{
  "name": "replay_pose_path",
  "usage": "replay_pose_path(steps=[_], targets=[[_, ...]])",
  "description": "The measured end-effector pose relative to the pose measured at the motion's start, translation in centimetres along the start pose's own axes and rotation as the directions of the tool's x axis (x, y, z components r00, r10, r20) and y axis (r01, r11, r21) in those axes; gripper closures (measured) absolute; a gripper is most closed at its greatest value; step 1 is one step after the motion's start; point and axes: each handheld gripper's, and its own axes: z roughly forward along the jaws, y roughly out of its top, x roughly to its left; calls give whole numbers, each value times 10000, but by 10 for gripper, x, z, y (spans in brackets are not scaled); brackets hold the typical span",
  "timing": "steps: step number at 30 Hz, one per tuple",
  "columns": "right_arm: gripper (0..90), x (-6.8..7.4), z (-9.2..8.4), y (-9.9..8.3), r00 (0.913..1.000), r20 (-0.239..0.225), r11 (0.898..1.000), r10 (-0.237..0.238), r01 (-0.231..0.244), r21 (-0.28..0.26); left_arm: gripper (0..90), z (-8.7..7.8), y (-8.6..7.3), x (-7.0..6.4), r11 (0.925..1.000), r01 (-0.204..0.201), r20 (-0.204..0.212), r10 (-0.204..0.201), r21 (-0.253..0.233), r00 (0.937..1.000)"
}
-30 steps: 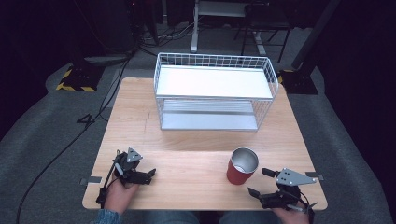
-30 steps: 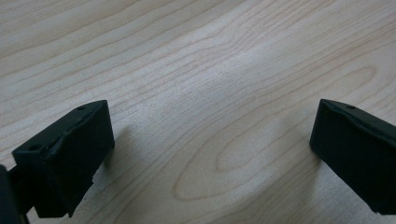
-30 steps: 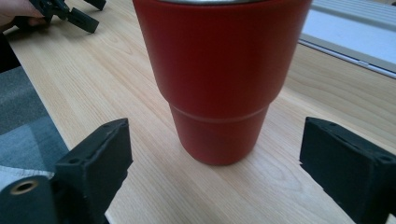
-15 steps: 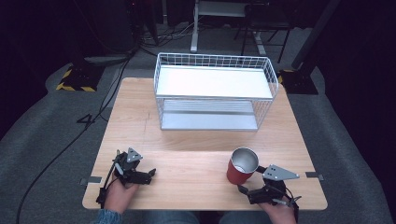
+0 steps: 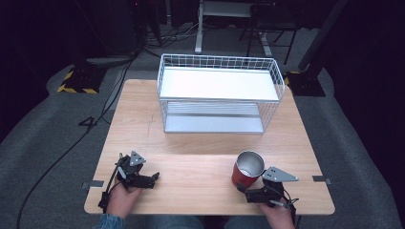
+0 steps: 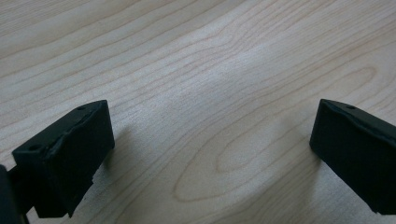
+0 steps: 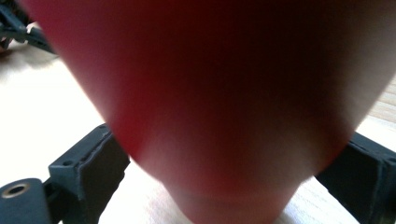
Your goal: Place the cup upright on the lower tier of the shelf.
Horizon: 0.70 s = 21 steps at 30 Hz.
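A red cup (image 5: 247, 171) with a shiny metal inside stands upright near the table's front right. My right gripper (image 5: 241, 187) lies low at its near side, and the cup's base (image 7: 224, 93) sits between the two black jaws. Those jaws have just been closing, and both pads (image 7: 100, 156) now lie against the cup's lower wall. My left gripper (image 5: 154, 178) rests on the wood at the front left, pointing right. Its jaws stand wide apart over bare wood (image 6: 210, 154), with nothing between them.
A white wire rack (image 5: 219, 95) with two shelves stands at the back middle of the wooden table (image 5: 200, 138). Cables and dark stands lie on the floor beyond. The table's front edge runs just below both hands.
My right gripper has slid left and down from the front right corner to the cup, which now sits between its jaws. The left gripper and the cup have stayed put.
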Motion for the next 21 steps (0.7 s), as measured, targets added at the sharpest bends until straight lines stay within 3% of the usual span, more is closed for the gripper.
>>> replay_pose_path(steps=[2, 10, 21], targets=[[92, 0, 3, 0, 9999, 114, 9998, 48, -46, -193, 2, 0, 0, 0, 10000, 0, 0, 0, -4, 10000], [147, 1, 8, 1, 9991, 311, 9995, -271, 276, -157, 2, 0, 0, 0, 10000, 3, 1, -3, -5, 10000], [162, 4, 8, 1, 9971, 453, 9979, -617, 624, -158, 2, 0, 0, 0, 10000, 2, 1, -2, -5, 10000]])
